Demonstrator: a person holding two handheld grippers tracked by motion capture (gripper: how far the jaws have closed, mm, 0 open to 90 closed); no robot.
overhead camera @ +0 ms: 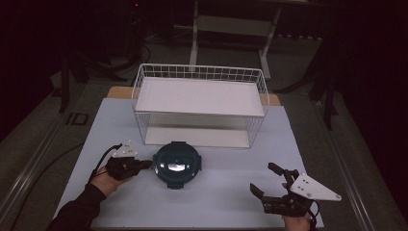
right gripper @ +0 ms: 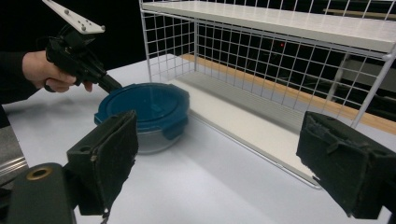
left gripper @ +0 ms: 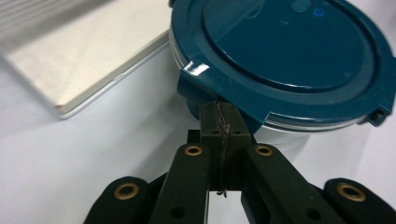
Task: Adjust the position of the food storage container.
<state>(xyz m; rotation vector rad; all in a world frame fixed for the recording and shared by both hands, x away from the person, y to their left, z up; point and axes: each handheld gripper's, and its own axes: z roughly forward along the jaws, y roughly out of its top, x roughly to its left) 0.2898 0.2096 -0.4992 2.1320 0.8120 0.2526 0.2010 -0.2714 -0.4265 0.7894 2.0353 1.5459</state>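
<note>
A round glass container with a dark teal clip-on lid (overhead camera: 176,163) (left gripper: 289,51) (right gripper: 144,109) sits on the white table in front of a wire rack. My left gripper (overhead camera: 146,164) (left gripper: 220,121) (right gripper: 114,86) is shut, jaws pressed together with nothing between them. Its tip touches the lid's left-side latch tab. My right gripper (overhead camera: 264,178) (right gripper: 229,163) hovers wide open near the table's front right, well apart from the container and pointing toward it.
A white wire rack (overhead camera: 199,96) (right gripper: 280,18) with an upper and a lower shelf stands behind the container; its lower board (left gripper: 70,60) lies close to the lid. The white table top (overhead camera: 226,202) is bare between the grippers. Dark floor surrounds the table.
</note>
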